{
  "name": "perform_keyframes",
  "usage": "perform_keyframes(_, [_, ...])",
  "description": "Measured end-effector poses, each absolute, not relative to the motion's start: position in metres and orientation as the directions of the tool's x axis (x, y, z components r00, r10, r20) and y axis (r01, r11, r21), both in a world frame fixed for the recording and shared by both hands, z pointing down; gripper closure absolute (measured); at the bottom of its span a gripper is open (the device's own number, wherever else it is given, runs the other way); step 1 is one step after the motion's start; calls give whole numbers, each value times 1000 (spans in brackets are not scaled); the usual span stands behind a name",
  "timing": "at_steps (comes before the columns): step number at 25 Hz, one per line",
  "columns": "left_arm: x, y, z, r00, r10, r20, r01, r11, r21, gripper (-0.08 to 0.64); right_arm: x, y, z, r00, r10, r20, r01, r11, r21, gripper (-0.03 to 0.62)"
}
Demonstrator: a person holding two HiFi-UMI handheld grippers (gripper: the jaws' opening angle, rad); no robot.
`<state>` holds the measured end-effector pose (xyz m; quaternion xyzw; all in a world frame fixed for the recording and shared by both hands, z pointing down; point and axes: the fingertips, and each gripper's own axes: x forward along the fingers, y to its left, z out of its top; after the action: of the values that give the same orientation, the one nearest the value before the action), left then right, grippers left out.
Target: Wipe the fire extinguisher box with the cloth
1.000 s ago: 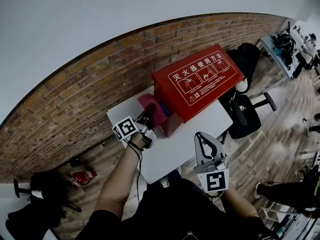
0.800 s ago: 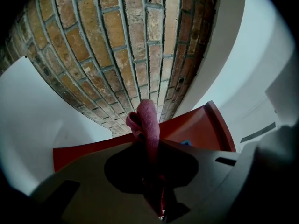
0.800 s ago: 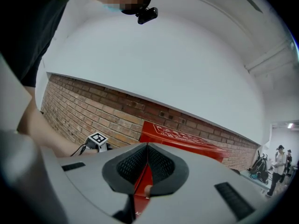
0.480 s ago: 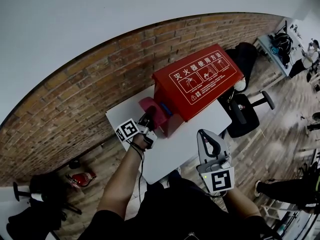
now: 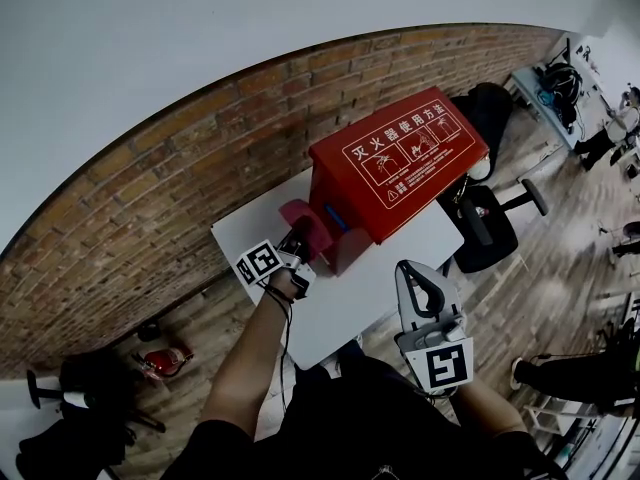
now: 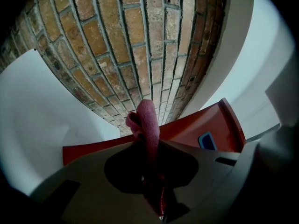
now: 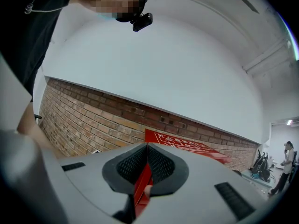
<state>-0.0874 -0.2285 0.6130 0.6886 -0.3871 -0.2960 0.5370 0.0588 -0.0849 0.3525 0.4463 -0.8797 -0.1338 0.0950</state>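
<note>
The pink cloth (image 5: 306, 218) is clamped between the jaws of the left gripper (image 5: 298, 236) and held at the left end of the red fire extinguisher box (image 5: 405, 158), which stands on the white table (image 5: 370, 288) by the brick wall (image 5: 150, 208) — the right gripper (image 5: 413, 273) is held over the table's near edge, jaws together with nothing gripped

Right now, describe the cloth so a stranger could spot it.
On the white table by the brick wall stands a red fire extinguisher box. At its left end the left gripper pinches the cloth: the only pink, crumpled thing there.
</note>
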Motion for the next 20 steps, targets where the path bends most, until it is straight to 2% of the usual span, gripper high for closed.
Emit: perform_keyframes(20, [-91,-228,678,515,-852,94,-263,-53,963,451,45,-88,347,-600,-798,55,-740,579,341,572])
